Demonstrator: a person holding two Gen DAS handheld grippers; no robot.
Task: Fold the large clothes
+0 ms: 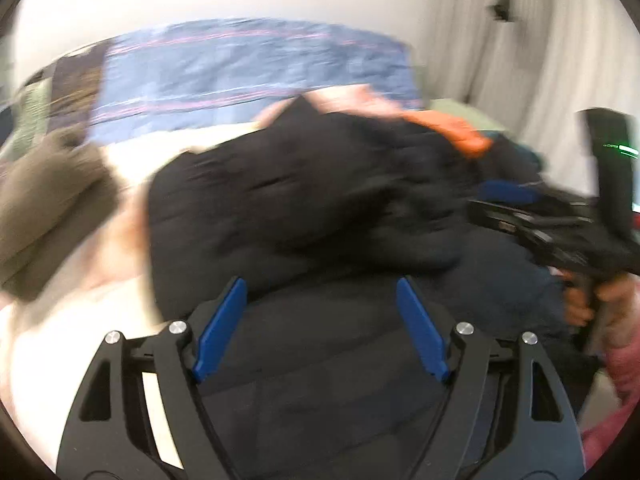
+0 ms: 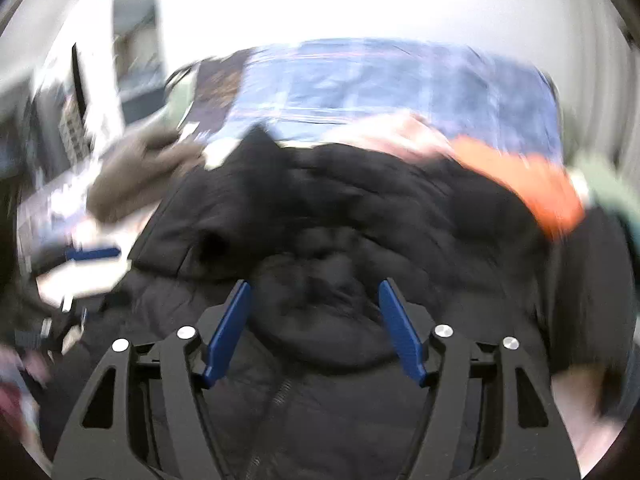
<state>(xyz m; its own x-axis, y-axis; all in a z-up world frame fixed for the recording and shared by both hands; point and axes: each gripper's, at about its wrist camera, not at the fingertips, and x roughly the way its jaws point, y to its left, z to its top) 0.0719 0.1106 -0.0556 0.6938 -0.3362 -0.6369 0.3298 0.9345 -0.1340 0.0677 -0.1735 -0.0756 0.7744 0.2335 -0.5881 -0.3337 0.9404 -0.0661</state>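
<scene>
A black quilted jacket lies bunched on a bed and fills the middle of both blurred views. My left gripper hovers over its near part, blue pads apart, nothing between them. My right gripper is open too, above a rumpled fold of the jacket, with the zipper running below it. In the left wrist view the right gripper shows at the right edge, held by a hand. One blue pad of the left gripper shows at the left of the right wrist view.
A blue patterned cover lies across the far side of the bed. An orange garment and a pink one sit behind the jacket, a brown garment to its left. A pale curtain hangs at the right.
</scene>
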